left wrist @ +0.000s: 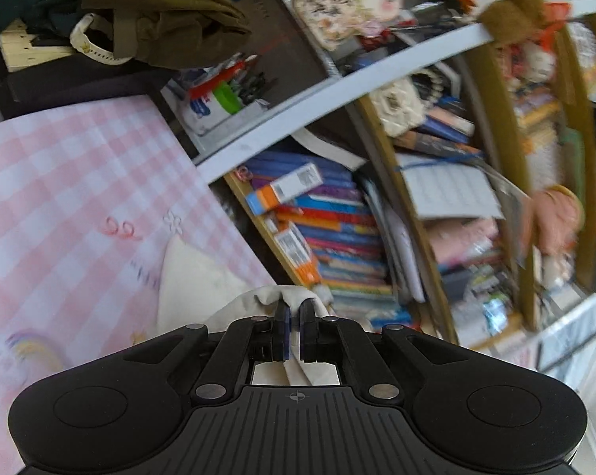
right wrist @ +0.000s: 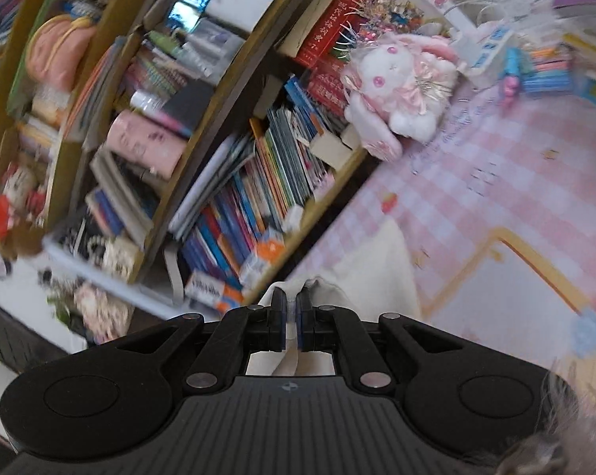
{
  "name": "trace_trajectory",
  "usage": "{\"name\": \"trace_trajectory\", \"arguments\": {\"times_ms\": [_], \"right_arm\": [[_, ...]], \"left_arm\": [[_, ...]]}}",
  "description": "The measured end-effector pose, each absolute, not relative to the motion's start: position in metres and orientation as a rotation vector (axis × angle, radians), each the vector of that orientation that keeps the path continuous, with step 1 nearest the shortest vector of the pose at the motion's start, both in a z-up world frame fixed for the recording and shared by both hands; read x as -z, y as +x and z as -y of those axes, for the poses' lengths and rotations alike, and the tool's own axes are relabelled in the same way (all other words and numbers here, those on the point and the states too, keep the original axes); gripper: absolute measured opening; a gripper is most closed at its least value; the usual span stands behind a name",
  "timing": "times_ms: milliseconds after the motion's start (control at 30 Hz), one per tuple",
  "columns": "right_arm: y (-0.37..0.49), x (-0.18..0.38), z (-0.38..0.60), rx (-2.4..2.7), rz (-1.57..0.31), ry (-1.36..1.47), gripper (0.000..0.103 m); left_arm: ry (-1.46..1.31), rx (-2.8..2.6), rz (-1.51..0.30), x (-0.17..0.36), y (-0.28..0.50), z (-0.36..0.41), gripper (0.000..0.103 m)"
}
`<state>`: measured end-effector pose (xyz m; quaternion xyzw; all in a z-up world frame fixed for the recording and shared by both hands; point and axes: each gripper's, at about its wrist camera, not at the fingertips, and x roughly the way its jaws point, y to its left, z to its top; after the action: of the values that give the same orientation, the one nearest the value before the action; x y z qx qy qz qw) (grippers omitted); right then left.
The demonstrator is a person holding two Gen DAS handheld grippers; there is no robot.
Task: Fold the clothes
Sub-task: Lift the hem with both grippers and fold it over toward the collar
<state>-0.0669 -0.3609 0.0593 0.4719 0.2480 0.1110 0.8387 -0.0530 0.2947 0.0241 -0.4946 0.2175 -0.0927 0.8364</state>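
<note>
A cream-white garment [left wrist: 195,277] lies on the pink checked table cover [left wrist: 72,182]. My left gripper [left wrist: 294,304] is shut on a bunched edge of it, with cloth pinched between the fingers and hanging below them. In the right wrist view the same cream garment [right wrist: 377,269] lies on the pink checked cover [right wrist: 496,182]. My right gripper [right wrist: 292,297] is shut on another bunched edge of it. Both grippers hold the cloth near the table's far edge, by the bookshelf.
A crowded bookshelf [left wrist: 337,229] stands right behind the table edge [right wrist: 234,206]. An olive garment [left wrist: 159,12] is piled at the back left. A pink plush rabbit [right wrist: 400,91] sits on the table's far corner. A pen box [left wrist: 222,99] stands on the shelf.
</note>
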Motion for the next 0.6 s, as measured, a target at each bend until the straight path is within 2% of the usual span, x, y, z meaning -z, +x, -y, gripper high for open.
{"name": "trace_trajectory", "arguments": {"times_ms": [267, 600], "right_arm": [[0.057, -0.017, 0.365, -0.217, -0.589, 1.064, 0.004], [0.153, 0.046, 0.364, -0.181, -0.718, 1.106, 0.004]], "left_arm": [[-1.044, 0.068, -0.524, -0.002, 0.043, -0.285, 0.003], [-0.999, -0.084, -0.639, 0.036, 0.108, -0.277, 0.003]]}}
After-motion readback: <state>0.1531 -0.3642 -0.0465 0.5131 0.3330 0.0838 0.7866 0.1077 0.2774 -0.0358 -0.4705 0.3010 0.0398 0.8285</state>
